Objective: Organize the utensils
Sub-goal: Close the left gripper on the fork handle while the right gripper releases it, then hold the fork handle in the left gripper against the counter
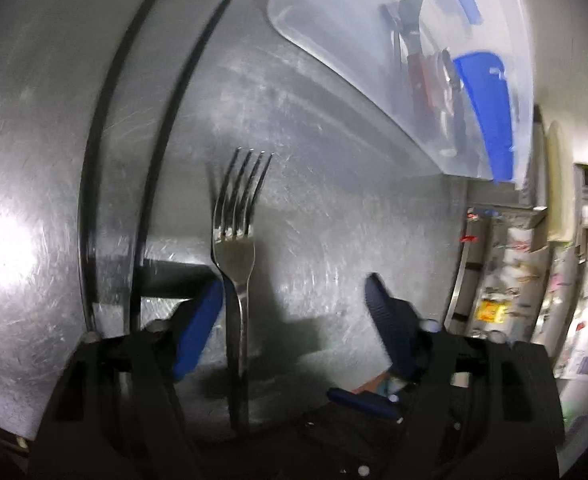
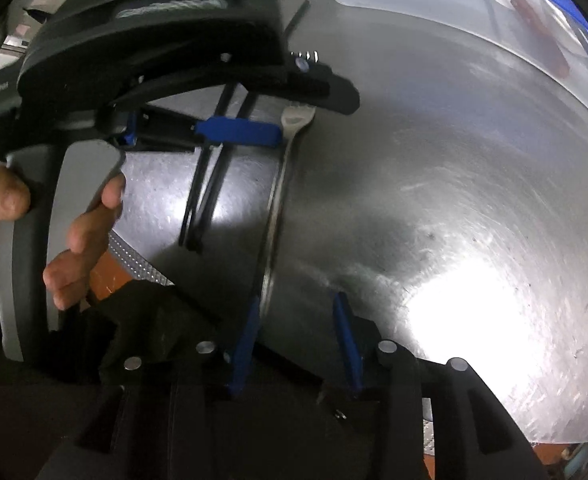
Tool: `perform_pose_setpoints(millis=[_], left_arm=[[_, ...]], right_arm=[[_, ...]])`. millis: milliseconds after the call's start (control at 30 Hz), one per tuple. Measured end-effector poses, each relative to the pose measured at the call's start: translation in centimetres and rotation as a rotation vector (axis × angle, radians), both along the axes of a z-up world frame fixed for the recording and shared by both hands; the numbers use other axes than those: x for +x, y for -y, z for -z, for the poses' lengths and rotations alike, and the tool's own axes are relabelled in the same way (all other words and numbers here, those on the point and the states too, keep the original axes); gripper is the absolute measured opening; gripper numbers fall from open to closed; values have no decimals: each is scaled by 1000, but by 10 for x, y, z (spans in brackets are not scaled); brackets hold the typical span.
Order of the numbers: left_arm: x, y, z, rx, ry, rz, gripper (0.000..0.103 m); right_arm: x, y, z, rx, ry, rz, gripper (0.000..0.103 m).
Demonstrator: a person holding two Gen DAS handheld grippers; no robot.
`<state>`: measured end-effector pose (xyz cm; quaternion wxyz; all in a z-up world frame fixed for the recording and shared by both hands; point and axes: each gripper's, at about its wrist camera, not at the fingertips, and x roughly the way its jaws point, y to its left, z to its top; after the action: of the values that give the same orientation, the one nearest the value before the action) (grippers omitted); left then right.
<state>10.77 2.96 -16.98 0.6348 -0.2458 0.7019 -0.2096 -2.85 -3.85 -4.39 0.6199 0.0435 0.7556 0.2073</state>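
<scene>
A: Where's the left tool (image 1: 294, 312)?

B: Spread wide, gripping nothing. The fork (image 1: 236, 248) lies on the metal surface (image 1: 334, 220) between its blue fingers (image 1: 198, 328), tight against the left one, handle toward the tool, tines pointing away.

A: And the right tool (image 2: 298, 344)?

B: Also released, empty, at the handle's end; the left looks nearer the fork's neck.

A: Beyond that?

B: Two black chopsticks (image 1: 142, 120) to the left, and the clear bin (image 1: 374, 40) ahead-right, utensils already inside.
</scene>
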Motion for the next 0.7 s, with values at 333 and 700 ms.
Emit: perform_pose_setpoints(millis=[333,700], left_arm=[[-7,29,-7,190,136,126,7],[-11,20,-6,118,108,132,6]], right_arm=[[4,-2,23,30,1,-9,40],[26,28,31,24,6,78,40]])
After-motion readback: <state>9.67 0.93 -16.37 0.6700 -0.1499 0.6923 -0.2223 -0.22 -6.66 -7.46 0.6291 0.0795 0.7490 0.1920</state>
